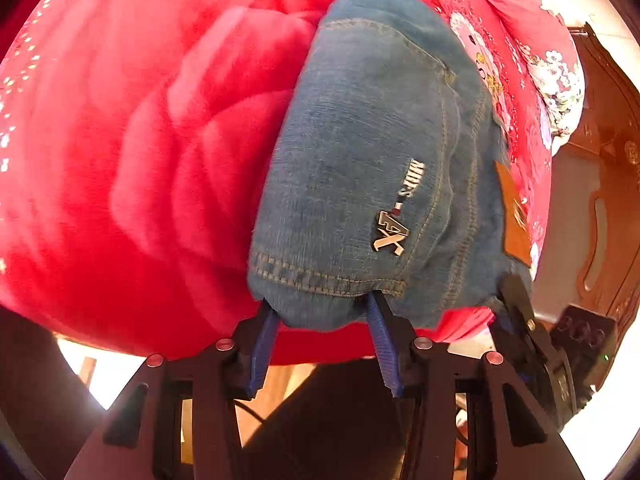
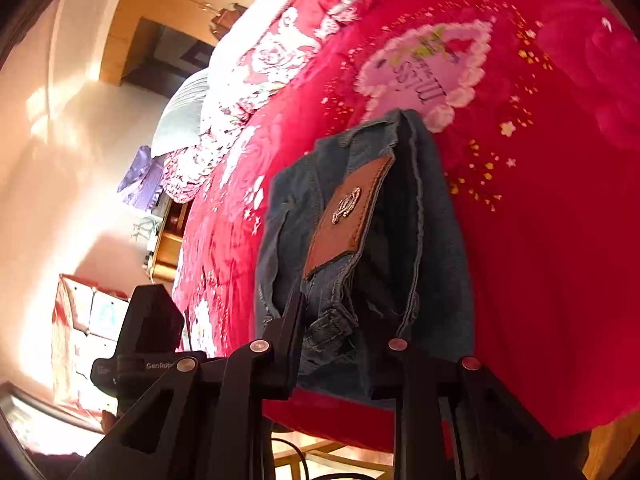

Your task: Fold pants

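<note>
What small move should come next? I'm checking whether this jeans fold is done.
Probably lower both ends onto the red blanket and press flat. The left gripper pinches the jeans at the hem, the right gripper at the waistband by the leather patch, bundle already compact.

The right gripper [image 2: 344, 308] reaches into the folded blue jeans [image 2: 360, 240], its black fingers [image 2: 294, 320] standing on either side of the bunched waistband, denim filling the gap between them; whether the pads press the cloth cannot be told. The jeans lie near the bed's lower edge on a red plush blanket [image 2: 540, 260]; a brown leather patch [image 2: 348, 216] with a metal emblem faces up on the waistband; just beyond the jeans' far end the blanket bears a pink heart design [image 2: 424, 68]. A flowered quilt [image 2: 260, 80] lies bunched along the bed's far left edge; the other gripper's black body [image 2: 148, 332] shows at lower left.
</note>
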Motion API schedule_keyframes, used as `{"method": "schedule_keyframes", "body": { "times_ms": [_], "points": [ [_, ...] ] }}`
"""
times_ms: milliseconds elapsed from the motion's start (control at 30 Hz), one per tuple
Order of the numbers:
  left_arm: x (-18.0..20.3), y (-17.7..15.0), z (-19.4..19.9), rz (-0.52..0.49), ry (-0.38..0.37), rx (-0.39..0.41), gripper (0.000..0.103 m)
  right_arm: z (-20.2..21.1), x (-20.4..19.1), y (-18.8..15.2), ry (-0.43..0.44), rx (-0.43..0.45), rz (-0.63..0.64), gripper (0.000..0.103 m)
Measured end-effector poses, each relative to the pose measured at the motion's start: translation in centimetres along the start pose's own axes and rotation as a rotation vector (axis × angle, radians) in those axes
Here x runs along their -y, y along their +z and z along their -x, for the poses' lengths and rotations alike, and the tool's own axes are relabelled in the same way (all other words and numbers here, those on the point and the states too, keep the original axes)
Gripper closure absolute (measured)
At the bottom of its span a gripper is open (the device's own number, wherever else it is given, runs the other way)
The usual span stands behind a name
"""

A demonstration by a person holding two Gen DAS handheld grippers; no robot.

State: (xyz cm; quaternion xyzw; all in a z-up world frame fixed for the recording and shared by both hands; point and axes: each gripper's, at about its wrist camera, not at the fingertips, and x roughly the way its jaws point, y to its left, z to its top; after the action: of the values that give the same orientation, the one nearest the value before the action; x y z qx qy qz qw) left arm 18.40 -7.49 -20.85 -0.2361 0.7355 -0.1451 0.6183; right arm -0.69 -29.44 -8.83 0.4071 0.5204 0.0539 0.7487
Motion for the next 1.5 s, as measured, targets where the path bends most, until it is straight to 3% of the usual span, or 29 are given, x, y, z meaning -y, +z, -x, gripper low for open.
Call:
{"method": "schedule_keyframes", "body": {
  "times_ms": [67,167,267,333,433,667,900,1033,1133,1233,1367,1433,1467,1500],
  "points": [
    [-0.4,0.5,-0.9,0.004,0.022,-0.019,0.058,0.1,0.1,-1.1,-0.028,-0.022,0.008,0.08],
    [-0.9,1.4,-2.5,0.023,0.01,-0.057,0.055,-1.6,2.5,-2.4,-0.184,-0.067,0.004,0.08],
    [-0.1,1.0,-1.4,-0.062,0.038,-0.036,0.056,-1.2,4.1,-2.5,-0.102,-0.021,-0.106,0.076],
    [1.2,0.8,-0.8,-0.129,0.062,-0.009,0.056,-0.6,4.0,-2.2,-0.082,-0.005,-0.124,0.067],
    [2.9,-0.5,0.5,-0.236,0.094,0.039,0.054,0.7,3.5,-1.5,-0.076,0.034,-0.12,0.045],
    [6.5,-2.9,2.2,-0.383,0.17,0.185,0.042,3.0,3.4,-0.3,-0.085,0.095,-0.147,0.04],
    [6.1,-4.5,2.7,-0.398,0.221,0.221,0.041,2.6,3.2,0.4,-0.111,0.087,-0.145,0.031],
    [4.4,-2.5,5.9,-0.358,0.244,0.288,0.039,1.7,3.4,1.8,-0.134,0.082,-0.151,0.031],
    [4.3,0.7,6.6,-0.315,0.299,0.324,0.03,1.1,3.5,3.7,-0.137,0.103,-0.145,0.029],
    [4.5,3.9,6.1,-0.274,0.31,0.3,0.03,-0.7,3.8,6.0,-0.142,0.096,-0.141,0.027],
    [5.0,7.8,3.3,-0.206,0.262,0.216,0.03,-3.9,4.5,8.4,-0.188,0.08,-0.12,0.027],
    [5.2,9.1,1.9,-0.181,0.215,0.17,0.035,-5.7,4.7,9.3,-0.207,0.059,-0.088,0.044],
    [5.7,9.4,1.4,-0.166,0.192,0.157,0.054,-6.3,4.6,9.7,-0.223,0.042,-0.064,0.078],
    [6.2,9.4,1.4,-0.162,0.17,0.155,0.061,-6.8,4.0,10.4,-0.252,0.027,-0.031,0.086]
  ]
}}
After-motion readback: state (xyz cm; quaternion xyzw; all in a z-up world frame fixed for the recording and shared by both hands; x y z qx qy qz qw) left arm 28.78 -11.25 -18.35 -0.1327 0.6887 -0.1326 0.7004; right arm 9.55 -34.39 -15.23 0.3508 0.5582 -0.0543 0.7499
